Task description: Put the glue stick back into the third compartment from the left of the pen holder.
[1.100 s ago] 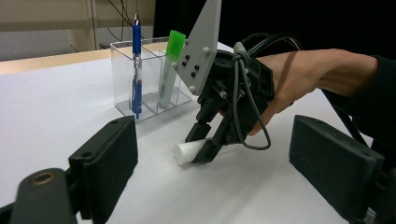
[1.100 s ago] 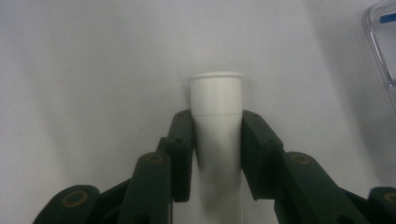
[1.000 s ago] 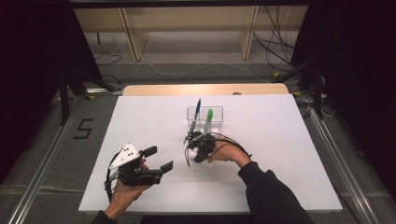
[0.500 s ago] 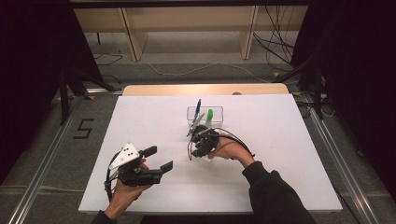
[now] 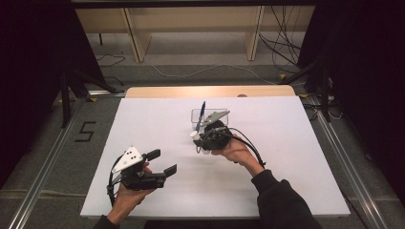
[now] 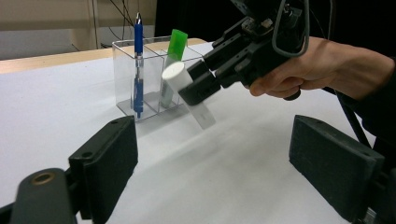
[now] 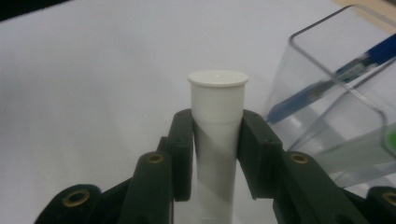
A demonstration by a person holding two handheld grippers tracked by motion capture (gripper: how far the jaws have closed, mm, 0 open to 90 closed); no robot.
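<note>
My right gripper (image 5: pixel 199 142) is shut on a white capped tube (image 5: pixel 194 135), held tilted above the table just in front of a clear holder (image 5: pixel 223 113). In the right gripper view both pads press the tube (image 7: pixel 217 102) below its cap, and the holder (image 7: pixel 327 56) is close at the right. The left gripper view shows the tube (image 6: pixel 175 77) in the right gripper (image 6: pixel 198 88), beside the holder (image 6: pixel 123 74), which holds a blue pen (image 6: pixel 138 56) and a green marker (image 6: pixel 176 39). My left gripper (image 5: pixel 161 161) stands open and empty at the front left.
The white table (image 5: pixel 296 157) ends in a wooden strip (image 5: pixel 210 91) at the far side. The blue pen (image 5: pixel 201 112) sticks up out of the holder's left compartment. A cable (image 5: pixel 248 143) trails from the right gripper over the hand.
The right gripper has lifted the white tube and carried it a little toward the holder. The left gripper has stayed in place.
</note>
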